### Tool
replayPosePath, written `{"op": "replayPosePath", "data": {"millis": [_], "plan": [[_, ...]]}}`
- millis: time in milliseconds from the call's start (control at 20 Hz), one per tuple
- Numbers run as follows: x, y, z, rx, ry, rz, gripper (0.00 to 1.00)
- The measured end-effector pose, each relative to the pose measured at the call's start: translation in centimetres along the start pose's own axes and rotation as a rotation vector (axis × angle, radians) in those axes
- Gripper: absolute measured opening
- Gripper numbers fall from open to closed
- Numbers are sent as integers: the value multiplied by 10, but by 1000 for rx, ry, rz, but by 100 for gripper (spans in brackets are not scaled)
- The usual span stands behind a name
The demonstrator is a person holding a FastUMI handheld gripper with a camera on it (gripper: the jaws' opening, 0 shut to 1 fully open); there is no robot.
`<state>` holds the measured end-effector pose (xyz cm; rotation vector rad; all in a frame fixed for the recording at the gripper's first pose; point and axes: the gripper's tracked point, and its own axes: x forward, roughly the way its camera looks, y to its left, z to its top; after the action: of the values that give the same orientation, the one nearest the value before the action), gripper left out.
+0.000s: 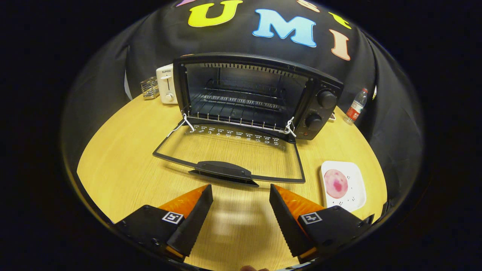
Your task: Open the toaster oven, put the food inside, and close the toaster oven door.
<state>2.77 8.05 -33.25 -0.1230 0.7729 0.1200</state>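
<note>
A black toaster oven (256,94) stands on the wooden table (124,169) with its glass door (233,152) folded down flat toward me. The door's handle (222,171) lies just ahead of my fingers. Inside, a wire rack (241,99) is bare. The food, a round pink slice (335,183), rests on a white square plate (356,188) to the right of the door, just beyond my right finger. My gripper (241,195) hovers over the table in front of the handle, open, with nothing between its fingers.
A white toaster (166,83) and a small wire rack (150,87) stand left of the oven at the back. A plastic bottle (356,106) with a red label stands to the oven's right. Two knobs (326,99) sit on the oven's right panel.
</note>
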Motion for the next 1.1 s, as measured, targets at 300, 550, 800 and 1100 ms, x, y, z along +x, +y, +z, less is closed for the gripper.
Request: {"op": "replayPosePath", "data": {"millis": [300,550,800,1100], "plan": [[-55,-39,10,-42,-73,-33,99],[-104,-86,-6,-123,-104,-98,98],[-123,-123,-25,-81,-73,-136,98],[-102,-157,-25,-81,-41,-89,99]]}}
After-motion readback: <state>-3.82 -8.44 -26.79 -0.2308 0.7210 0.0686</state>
